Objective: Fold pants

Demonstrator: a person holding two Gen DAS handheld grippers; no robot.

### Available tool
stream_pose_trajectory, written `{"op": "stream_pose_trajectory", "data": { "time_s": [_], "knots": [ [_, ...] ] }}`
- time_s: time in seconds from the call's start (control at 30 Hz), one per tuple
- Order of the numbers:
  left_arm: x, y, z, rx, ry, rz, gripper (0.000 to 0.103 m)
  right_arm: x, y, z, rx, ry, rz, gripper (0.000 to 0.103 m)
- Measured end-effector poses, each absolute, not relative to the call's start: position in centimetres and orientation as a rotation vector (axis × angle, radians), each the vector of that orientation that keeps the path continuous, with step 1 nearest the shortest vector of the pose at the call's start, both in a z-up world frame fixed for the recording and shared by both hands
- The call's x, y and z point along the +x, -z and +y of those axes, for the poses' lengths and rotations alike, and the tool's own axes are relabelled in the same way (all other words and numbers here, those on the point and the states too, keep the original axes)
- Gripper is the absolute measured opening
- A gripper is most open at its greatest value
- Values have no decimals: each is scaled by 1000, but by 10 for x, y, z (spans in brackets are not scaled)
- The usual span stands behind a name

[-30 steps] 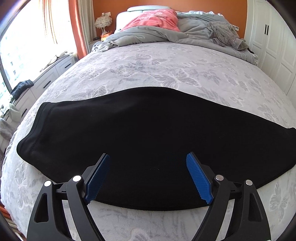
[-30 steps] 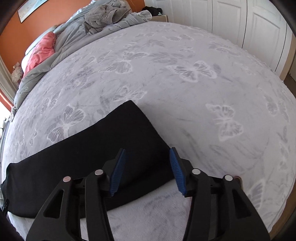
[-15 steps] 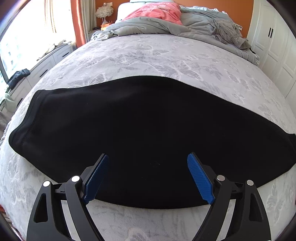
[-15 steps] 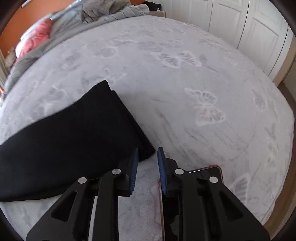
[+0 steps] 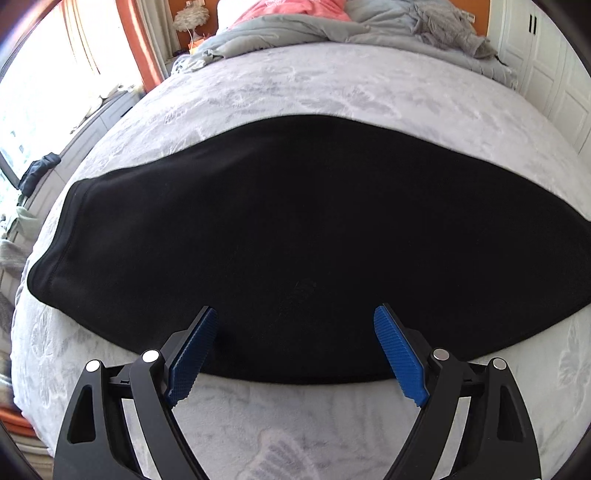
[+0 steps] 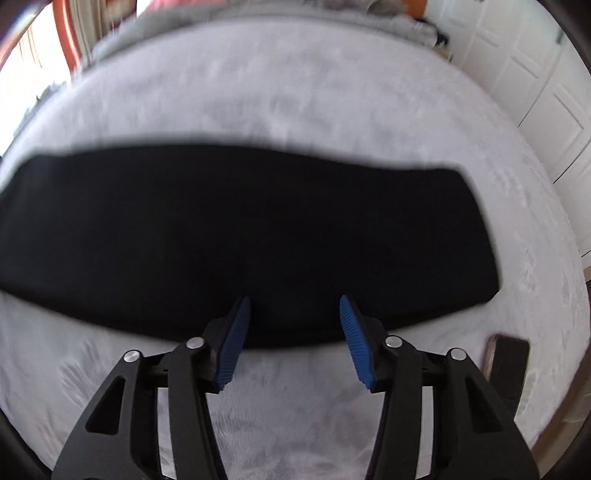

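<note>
Black pants lie flat as one long band across the grey butterfly-print bedspread. In the right wrist view the pants stretch left to right, their right end squared off; this view is blurred. My left gripper is open and empty, its blue pads over the near edge of the pants. My right gripper is open and empty, also over the near edge, toward the right end.
A dark phone lies on the bedspread near the right corner. A grey duvet and pink pillow are bunched at the headboard. White wardrobe doors stand right, a window and low cabinet left.
My right gripper swung left from the pants' right end, shut to a narrow gap, then opened wide facing the pants' near edge. My left gripper moved slightly closer, still open.
</note>
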State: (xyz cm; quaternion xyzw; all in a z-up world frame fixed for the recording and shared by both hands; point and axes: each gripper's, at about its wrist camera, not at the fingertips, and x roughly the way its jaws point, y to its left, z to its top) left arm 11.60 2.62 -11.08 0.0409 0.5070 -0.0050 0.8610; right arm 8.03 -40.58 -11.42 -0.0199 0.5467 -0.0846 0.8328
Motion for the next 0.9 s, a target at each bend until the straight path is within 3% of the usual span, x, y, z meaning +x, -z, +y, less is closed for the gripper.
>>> {"op": "stream_pose_trajectory", "data": {
  "time_s": [0.17, 0.33, 0.43, 0.57, 0.63, 0.9],
  "knots": [
    [110, 109, 36, 74, -8, 1057, 84, 75, 66, -376, 24, 117, 981, 49],
    [106, 105, 42, 60, -33, 1041, 84, 95, 112, -344, -77, 87, 1174, 49],
    [102, 103, 47, 61, -41, 1037, 84, 81, 84, -340, -112, 79, 1082, 50],
    [101, 100, 50, 62, -48, 1040, 84, 61, 41, -382, 41, 185, 923, 56],
    [98, 96, 52, 56, -56, 1021, 84, 51, 24, -420, 108, 290, 851, 71],
    [88, 72, 68, -38, -11, 971, 86, 21, 62, -558, 426, 515, 893, 73]
  ]
}}
